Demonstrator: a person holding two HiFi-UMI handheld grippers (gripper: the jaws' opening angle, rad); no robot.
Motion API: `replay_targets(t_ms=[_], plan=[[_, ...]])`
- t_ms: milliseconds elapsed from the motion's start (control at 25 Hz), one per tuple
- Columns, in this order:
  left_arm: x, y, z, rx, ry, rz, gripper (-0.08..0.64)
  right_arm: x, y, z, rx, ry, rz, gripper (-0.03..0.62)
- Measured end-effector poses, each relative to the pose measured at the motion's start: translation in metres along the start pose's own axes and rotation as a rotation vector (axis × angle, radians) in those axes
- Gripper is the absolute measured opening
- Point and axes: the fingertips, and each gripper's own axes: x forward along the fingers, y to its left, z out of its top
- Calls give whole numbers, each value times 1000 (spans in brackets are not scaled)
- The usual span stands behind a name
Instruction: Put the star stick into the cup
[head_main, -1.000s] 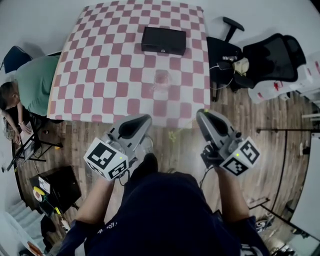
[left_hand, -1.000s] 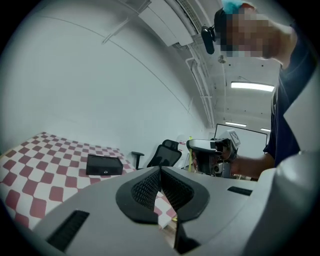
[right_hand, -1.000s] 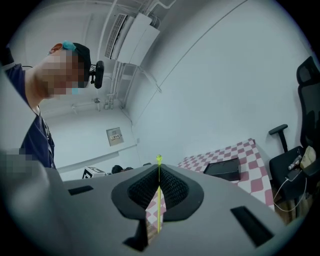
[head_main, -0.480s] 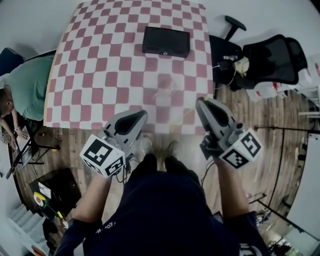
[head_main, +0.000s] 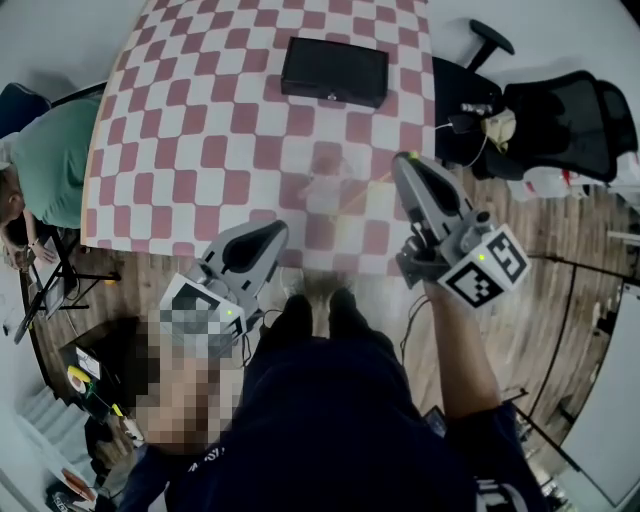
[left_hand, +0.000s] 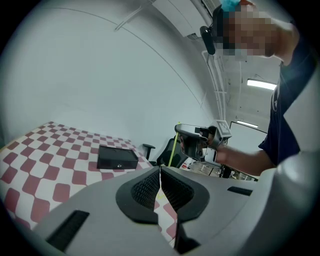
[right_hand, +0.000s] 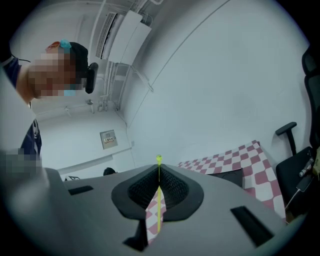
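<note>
The star stick (right_hand: 159, 200) is a thin yellow-green rod, pinched upright between my right gripper's (right_hand: 159, 176) shut jaws, with its small tip poking out above them. In the left gripper view the star stick (left_hand: 173, 149) hangs slanted below the right gripper (left_hand: 192, 142). From the head view, the right gripper (head_main: 404, 162) is raised over the checkered table's (head_main: 180, 150) near right part. A clear cup (head_main: 326, 172) stands faintly visible just left of it. My left gripper (head_main: 277, 229) is low at the table's front edge, shut and empty.
A black box (head_main: 334, 72) lies at the far side of the table. A seated person in a green top (head_main: 55, 160) is at the table's left edge. A black office chair (head_main: 560, 115) stands to the right on the wooden floor.
I have stepped closer to the table. My right gripper has moved up and forward over the cloth with the stick. My left gripper has stayed low near the front edge.
</note>
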Motion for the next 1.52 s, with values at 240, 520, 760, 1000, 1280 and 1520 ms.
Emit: replay_targets(t_ms=[240,520,760,1000,1280,1520], plan=[[17,10,-11,-36,44,48,35,27,-46,-8,23,17,6,17],[35,24,-17,-62,78,74,37,55,-84,-36,64,45,15,17],[45,30,-21,-71,101,77,35,70,-106,-72,100,95,7,17],[49,33,-25,-78,119,74,37,79,-118,-103,115,151,1,17],[54,32,-26,-74,127,57,35,79,-126,-118,126,171,-29,17],[58,30,-24,-70,126,48,37,80,-130,-126,161,197,-43,18]])
